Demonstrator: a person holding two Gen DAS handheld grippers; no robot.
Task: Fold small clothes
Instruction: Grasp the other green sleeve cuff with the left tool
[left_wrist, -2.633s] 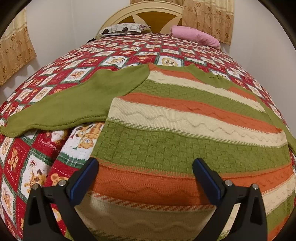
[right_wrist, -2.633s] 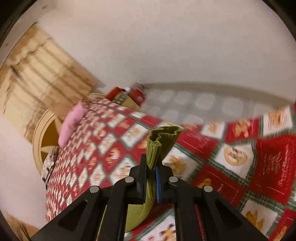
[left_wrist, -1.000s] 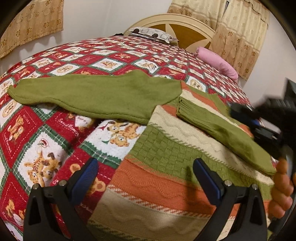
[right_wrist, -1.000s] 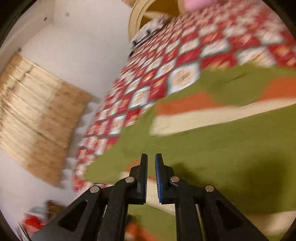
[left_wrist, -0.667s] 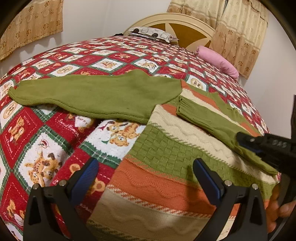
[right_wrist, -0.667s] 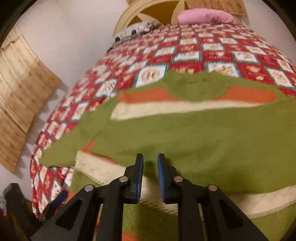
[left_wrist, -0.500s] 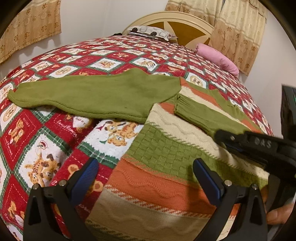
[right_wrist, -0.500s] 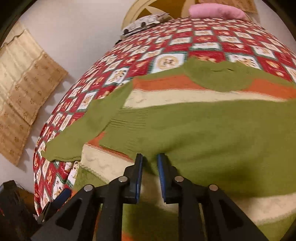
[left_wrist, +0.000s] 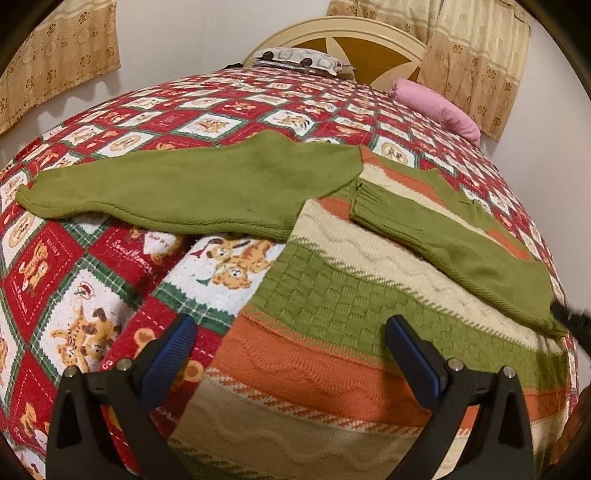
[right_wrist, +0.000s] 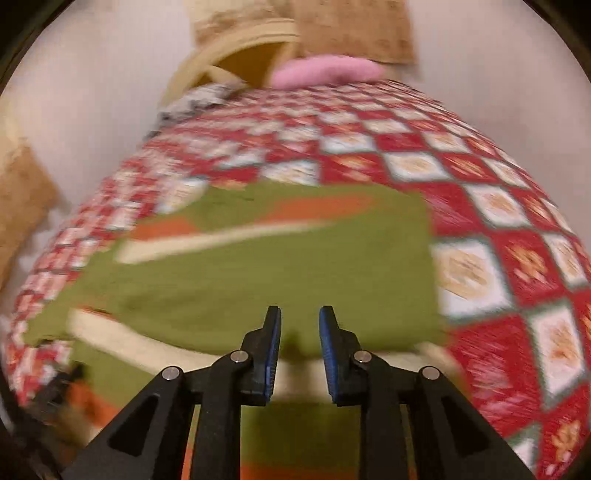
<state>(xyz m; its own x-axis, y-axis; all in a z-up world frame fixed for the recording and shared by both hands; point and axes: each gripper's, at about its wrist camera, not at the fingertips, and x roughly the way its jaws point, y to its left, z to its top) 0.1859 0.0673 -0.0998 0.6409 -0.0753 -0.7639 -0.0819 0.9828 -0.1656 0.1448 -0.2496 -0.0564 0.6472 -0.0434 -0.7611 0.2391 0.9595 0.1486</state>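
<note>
Here, one striped sweater in green, orange and cream lies flat on the red patchwork bedspread, its right green sleeve folded across the body and its left green sleeve stretched out over the quilt. The left gripper hovers above the sweater's lower edge with its jaws wide apart and nothing between them. The right gripper, seen in a blurred view above the folded sleeve, has its jaws a little apart and empty, having just been opening; a pink pillow lies by the headboard.
</note>
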